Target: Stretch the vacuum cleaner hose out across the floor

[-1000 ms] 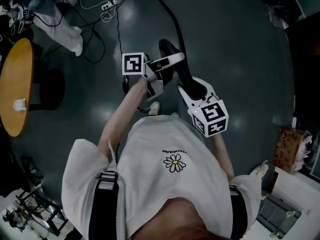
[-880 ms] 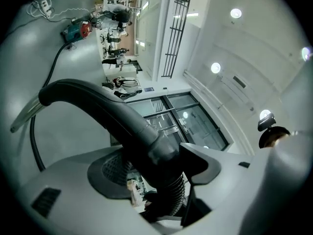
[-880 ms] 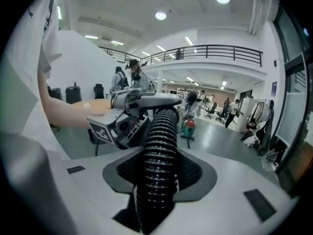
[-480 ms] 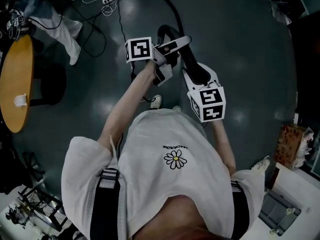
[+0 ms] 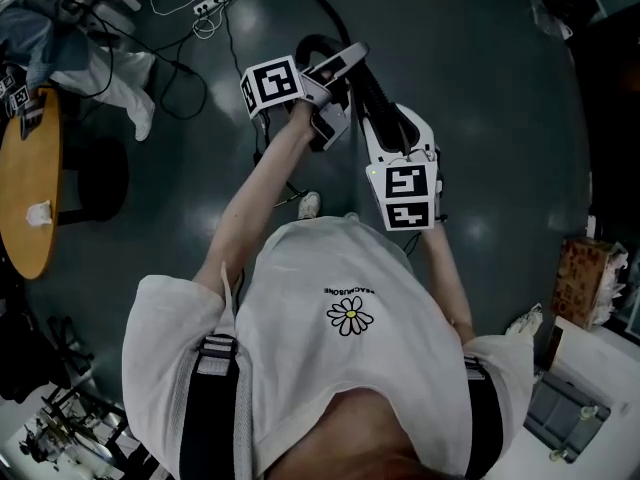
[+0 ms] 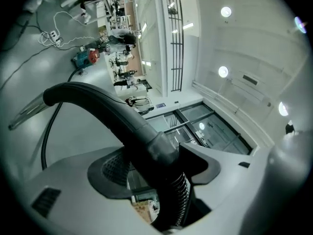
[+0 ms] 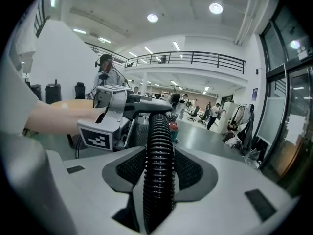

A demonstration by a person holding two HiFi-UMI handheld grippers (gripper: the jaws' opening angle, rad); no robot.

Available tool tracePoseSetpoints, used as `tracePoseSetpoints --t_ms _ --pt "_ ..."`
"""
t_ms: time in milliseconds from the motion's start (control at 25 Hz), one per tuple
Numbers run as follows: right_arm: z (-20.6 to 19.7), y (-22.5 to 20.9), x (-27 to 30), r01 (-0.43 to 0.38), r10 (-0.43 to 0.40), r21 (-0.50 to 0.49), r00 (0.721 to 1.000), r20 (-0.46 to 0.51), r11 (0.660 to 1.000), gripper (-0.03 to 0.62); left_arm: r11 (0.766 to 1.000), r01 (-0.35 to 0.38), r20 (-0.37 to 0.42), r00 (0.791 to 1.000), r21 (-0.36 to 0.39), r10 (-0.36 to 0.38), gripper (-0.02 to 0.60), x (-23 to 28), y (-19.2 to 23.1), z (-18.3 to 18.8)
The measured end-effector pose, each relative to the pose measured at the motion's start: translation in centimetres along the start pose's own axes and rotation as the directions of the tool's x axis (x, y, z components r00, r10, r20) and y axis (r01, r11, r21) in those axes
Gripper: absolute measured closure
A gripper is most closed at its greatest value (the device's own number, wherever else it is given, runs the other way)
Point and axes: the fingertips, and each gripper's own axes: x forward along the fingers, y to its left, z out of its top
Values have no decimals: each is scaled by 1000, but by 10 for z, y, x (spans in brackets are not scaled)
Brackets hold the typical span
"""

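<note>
- Your left gripper is clamped on the vacuum hose. Both pads press it right where the smooth cuff meets the ribbed part.
- Your right gripper has just been easing its jaws apart. The ribbed hose runs straight down the middle between them, and the pads lie against its sides.
- Your two grippers sit near each other in front of your chest, the left one further from you. Only a short ribbed stretch of hose spans from one to the other.
- Beyond your left gripper, the hose arches over in a dark bend, then trails away across the floor toward the top of the head view.
- The right gripper's marker cube faces up at you; the left one's cube is tilted.
- Your white T-shirt fills the lower part of the head view.
- To your left stands a round wooden table. Further out, a power strip lies among loose cables on the dark, glossy floor.
</note>
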Motion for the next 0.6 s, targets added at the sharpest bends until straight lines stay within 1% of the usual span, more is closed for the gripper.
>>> tracePoseSetpoints --t_ms 80,120,160,200,240,280,320,360,400,440,480,520,560,600 --pt "4 -4 -9 -14 13 36 999 44 999 428 999 4 -11 1000 33 -4 282 0 -3 3" --pt "12 -3 -19 -59 50 86 993 103 995 430 999 6 0 1000 44 -6 284 -3 -2 9" --pt "24 -1 -32 -155 126 151 974 190 976 430 998 10 8 1000 54 -10 284 -8 0 17" --pt "38 3 -49 -299 232 207 927 294 932 430 997 23 -5 1000 69 -23 284 -13 0 21" --pt "51 4 -64 -453 340 233 852 398 861 430 995 53 -48 998 89 -49 284 -17 -3 20" --pt "60 1 -74 -572 416 244 774 478 783 430 989 101 -115 989 109 -89 284 -19 -11 12" --pt "63 -8 -76 -638 453 263 726 517 723 430 980 153 -192 973 125 -127 284 -22 -19 -1" --pt "61 -16 -69 -662 470 289 716 516 691 430 971 192 -269 952 140 -149 284 -27 -23 -16" --pt "59 -21 -60 -666 482 315 724 494 676 430 963 222 -342 926 154 -159 284 -35 -25 -31" --pt "57 -24 -49 -674 496 350 726 476 651 430 952 250 -413 897 178 -159 284 -44 -25 -47" --pt "57 -25 -38 -701 518 407 710 477 586 430 935 283 -484 862 214 -150 284 -54 -26 -62" --pt "56 -24 -27 -741 549 481 671 498 469 430 915 321 -557 819 245 -138 284 -64 -28 -79" --pt "56 -22 -14 -769 577 557 620 532 314 428 895 360 -629 768 265 -122 284 -74 -32 -97" --pt "53 -19 -1 -765 590 624 580 562 157 428 876 395 -696 711 277 -101 284 -84 -36 -116"
